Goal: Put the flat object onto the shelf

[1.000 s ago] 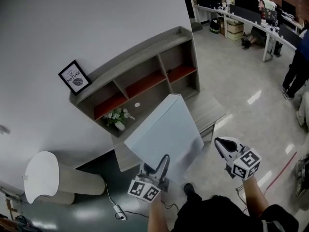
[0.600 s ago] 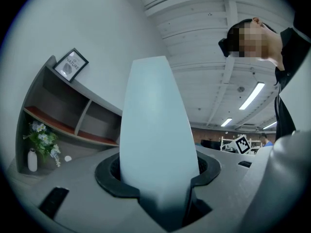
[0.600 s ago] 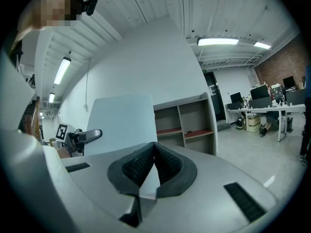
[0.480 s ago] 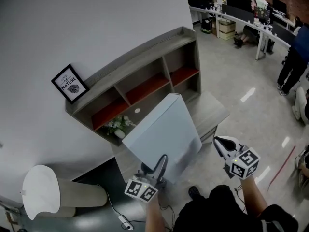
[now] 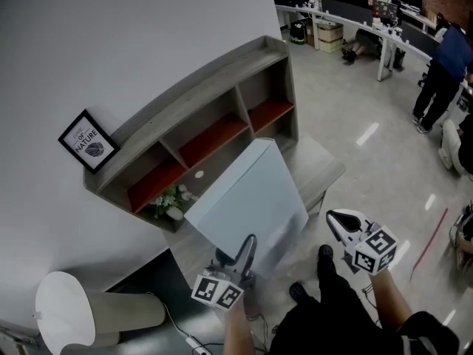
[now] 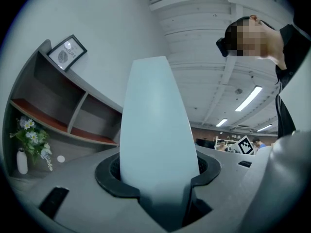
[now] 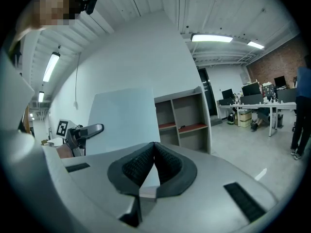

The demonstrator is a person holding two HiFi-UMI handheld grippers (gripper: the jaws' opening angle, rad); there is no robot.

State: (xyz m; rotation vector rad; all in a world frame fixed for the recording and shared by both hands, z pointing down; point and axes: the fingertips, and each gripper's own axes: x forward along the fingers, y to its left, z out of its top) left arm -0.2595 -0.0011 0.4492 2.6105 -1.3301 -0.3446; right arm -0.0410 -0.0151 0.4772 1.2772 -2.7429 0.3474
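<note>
The left gripper (image 5: 248, 248) is clamped on the lower edge of a pale blue flat board (image 5: 250, 194). It holds the board up in the air, tilted, in front of the wooden shelf (image 5: 222, 98) against the white wall (image 5: 111, 35). The right gripper (image 5: 334, 219) is off to the side, jaws pressed together on nothing. A small plant (image 5: 168, 200) sits in a lower compartment, and a framed picture (image 5: 89, 140) stands on top.
</note>
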